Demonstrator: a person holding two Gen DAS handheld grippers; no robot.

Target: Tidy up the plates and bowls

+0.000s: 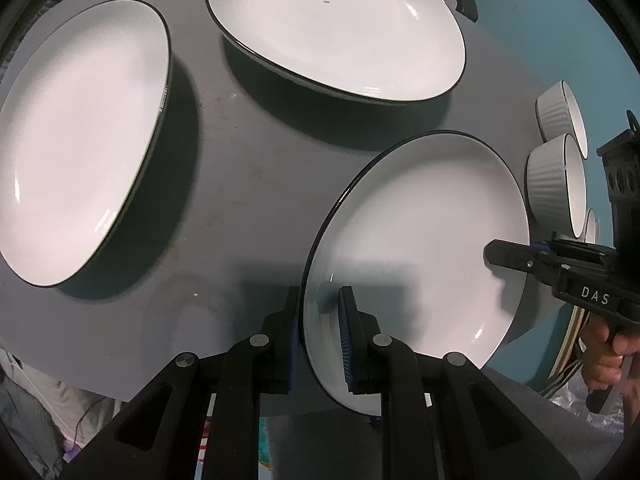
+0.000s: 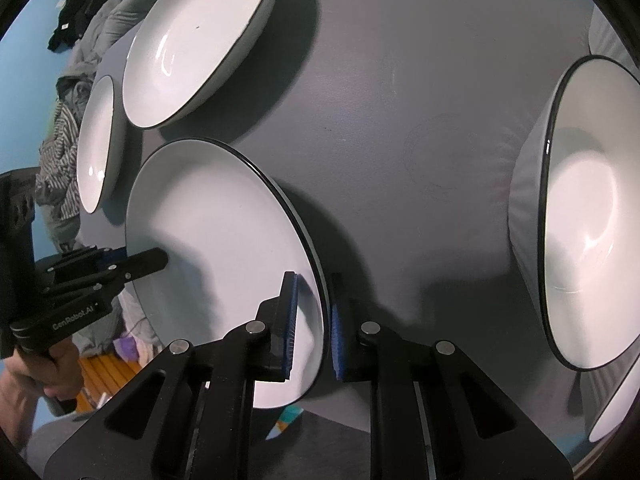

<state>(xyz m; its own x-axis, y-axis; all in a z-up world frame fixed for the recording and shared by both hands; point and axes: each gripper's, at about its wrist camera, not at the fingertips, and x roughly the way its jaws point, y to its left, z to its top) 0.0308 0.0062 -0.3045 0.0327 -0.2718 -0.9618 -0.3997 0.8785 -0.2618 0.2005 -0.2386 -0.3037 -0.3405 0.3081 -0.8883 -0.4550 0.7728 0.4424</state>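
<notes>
Left wrist view shows the left gripper (image 1: 320,336) closed narrow on the near rim of a white plate (image 1: 420,240), one blue ribbed pad under the rim and one over it, the plate tipped up off the grey worktop (image 1: 240,160). From the far right the right gripper (image 1: 490,256) — matte black, printed "DAS" on its body — clamps the opposite rim of the same plate; a hand (image 1: 608,356) wraps its handle. Glossy and round, the plate has a thin black edge line. Ahead of the left gripper lie two more plates of the same make: a left plate (image 1: 84,140) and a far plate (image 1: 336,28), both flat on the worktop. Beyond the held plate to the right stand two white bowls with ribbed outer walls, a near bowl (image 1: 556,184) and a far bowl (image 1: 560,112). Right wrist view shows the other gripper's body marked "GenRobot.AI", and a smooth white bowl interior (image 2: 580,220) to the right of the right gripper.
</notes>
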